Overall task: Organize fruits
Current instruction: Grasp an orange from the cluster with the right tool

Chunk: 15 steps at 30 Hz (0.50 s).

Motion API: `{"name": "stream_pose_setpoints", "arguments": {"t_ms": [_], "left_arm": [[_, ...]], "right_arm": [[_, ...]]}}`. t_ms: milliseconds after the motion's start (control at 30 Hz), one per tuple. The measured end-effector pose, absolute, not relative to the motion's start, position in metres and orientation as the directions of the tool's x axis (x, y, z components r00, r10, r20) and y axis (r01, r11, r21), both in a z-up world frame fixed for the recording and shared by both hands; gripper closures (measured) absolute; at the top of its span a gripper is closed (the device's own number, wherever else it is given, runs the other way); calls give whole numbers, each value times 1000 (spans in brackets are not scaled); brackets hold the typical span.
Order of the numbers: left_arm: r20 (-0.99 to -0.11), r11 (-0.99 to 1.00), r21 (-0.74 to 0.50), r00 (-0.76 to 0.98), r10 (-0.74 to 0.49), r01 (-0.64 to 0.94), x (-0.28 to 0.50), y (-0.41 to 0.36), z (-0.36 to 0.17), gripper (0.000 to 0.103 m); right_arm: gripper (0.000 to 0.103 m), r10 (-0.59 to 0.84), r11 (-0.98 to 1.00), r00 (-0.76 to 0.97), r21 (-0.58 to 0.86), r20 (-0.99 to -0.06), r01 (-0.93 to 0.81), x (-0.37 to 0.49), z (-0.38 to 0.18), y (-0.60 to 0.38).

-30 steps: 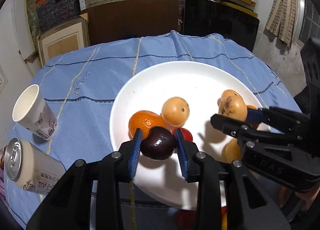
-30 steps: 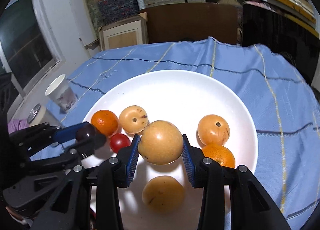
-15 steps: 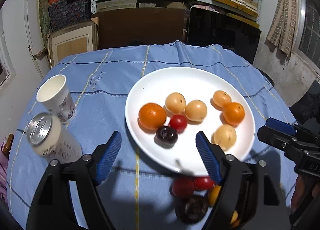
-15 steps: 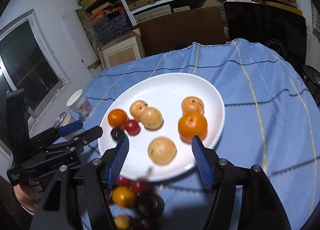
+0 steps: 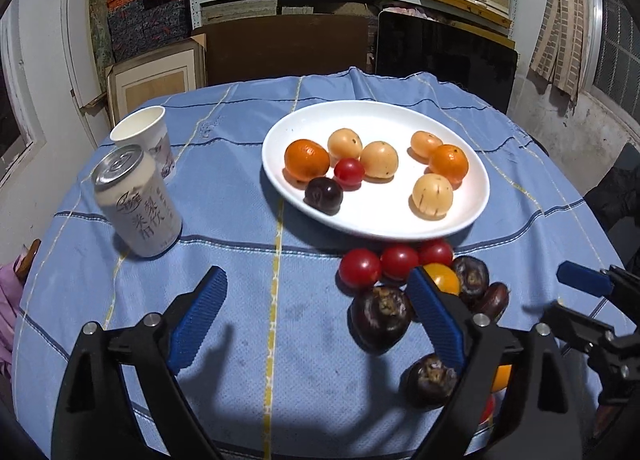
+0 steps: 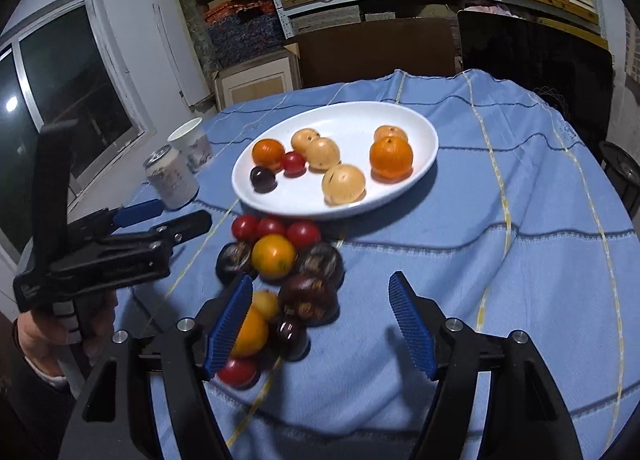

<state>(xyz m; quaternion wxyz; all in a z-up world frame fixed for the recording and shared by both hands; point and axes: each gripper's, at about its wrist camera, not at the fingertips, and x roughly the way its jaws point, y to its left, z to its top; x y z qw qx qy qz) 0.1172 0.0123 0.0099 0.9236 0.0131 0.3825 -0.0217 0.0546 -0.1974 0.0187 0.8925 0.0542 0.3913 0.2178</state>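
Left wrist, tongs (image 5: 316, 324) angled down (parted)

A drink can (image 5: 138, 204) stands at nine o'clock, a paper cup (image 5: 146, 138) just behind it, on the blue tablecloth (image 5: 224, 188).

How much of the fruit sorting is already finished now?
Done: seven fruits lie on the white plate. In hand: nothing; left gripper and right gripper, jaws just opening, are empty. Left: the fruit pile on the blue cloth beside the plate.

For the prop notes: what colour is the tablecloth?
Light blue tablecloth with dark blue and yellow stripes; right wrist view.
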Motion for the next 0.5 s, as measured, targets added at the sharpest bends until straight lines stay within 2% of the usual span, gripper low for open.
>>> {"name": "stream_pose_setpoints", "arguments": {"t_ms": [200, 267, 500], "left_arm": [[-703, 999, -2, 710, -36, 48, 116, 27, -1, 13], [-713, 999, -8, 700, -33, 39, 119, 31, -5, 13], [-721, 999, -24, 691, -45, 39, 121, 35, -5, 13]], "right_arm": [[34, 465, 866, 563, 219, -683, -449, 29, 20, -172], [57, 446, 861, 550, 170, -706, -480, 25, 18, -158], [59, 392, 865, 556, 88, -733, -495, 29, 6, -134]]}}
